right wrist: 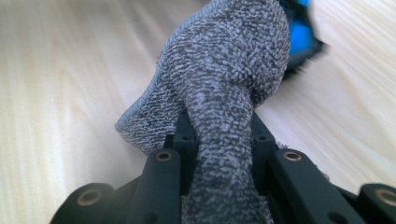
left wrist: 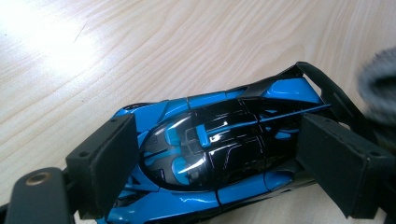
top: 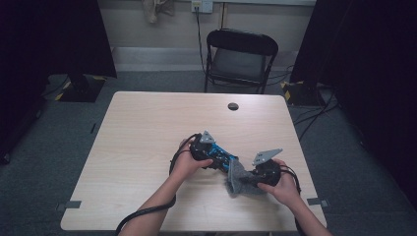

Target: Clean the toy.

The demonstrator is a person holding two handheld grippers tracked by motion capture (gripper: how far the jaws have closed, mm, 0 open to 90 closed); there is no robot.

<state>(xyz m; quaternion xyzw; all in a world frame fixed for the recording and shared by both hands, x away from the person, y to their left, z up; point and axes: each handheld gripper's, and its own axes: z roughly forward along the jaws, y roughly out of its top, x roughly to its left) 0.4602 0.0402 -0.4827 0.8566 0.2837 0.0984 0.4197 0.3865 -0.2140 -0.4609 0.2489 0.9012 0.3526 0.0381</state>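
Person at the wooden table point(top: 147, 128) has the left gripper point(left wrist: 219, 154) clamped on a blue-and-black toy car point(left wrist: 219, 149) — jaws pressed against both its sides, car sitting on the tabletop near the front edge. The right gripper point(right wrist: 219, 140) is pinching a bunched grey cloth point(right wrist: 224, 84) (terry-looking), whose far end touches the car's tail.

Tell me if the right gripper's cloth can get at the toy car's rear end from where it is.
Probably yes. The cloth in the right gripper already sits against the toy car at its tail, and the left gripper clamps the car's sides, leaving that end free.
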